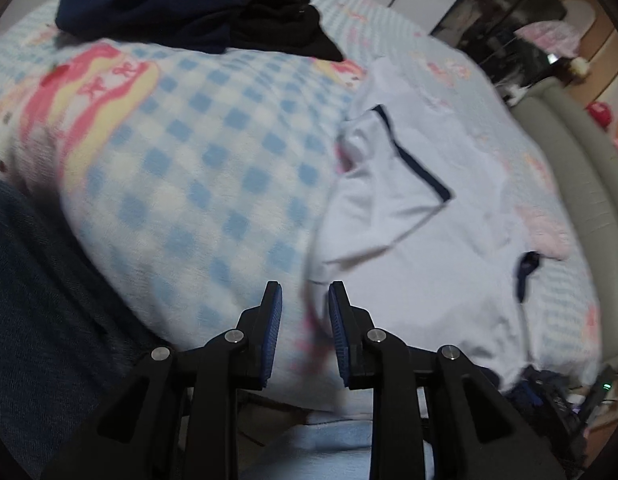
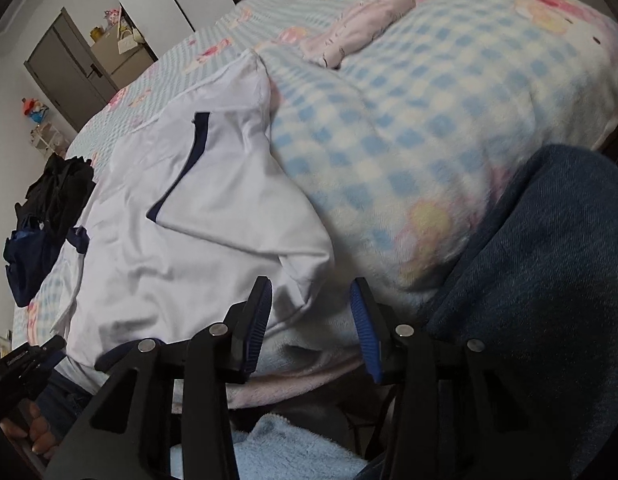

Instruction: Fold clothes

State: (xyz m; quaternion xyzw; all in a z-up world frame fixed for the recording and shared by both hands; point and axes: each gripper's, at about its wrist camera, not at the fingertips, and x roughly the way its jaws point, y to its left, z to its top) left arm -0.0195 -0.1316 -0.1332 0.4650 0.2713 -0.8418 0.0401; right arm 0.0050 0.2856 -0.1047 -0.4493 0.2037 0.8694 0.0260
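A white shirt with dark navy trim (image 1: 429, 216) lies spread on the bed, one sleeve folded over its body. It also shows in the right wrist view (image 2: 181, 240). My left gripper (image 1: 305, 300) is open and empty, just above the shirt's near left edge. My right gripper (image 2: 311, 296) is open and empty, hovering by the shirt's near right corner. A pile of dark clothes (image 1: 181, 4) lies at the far side of the bed; it also shows in the right wrist view (image 2: 49, 216).
The bed carries a blue-and-white checked blanket (image 1: 197, 160) with pink cartoon prints. A folded pink garment (image 2: 361, 28) lies farther up the bed. Dark blue denim fabric (image 2: 549, 300) is close at my side. A grey bed frame (image 1: 581, 184) runs along the edge.
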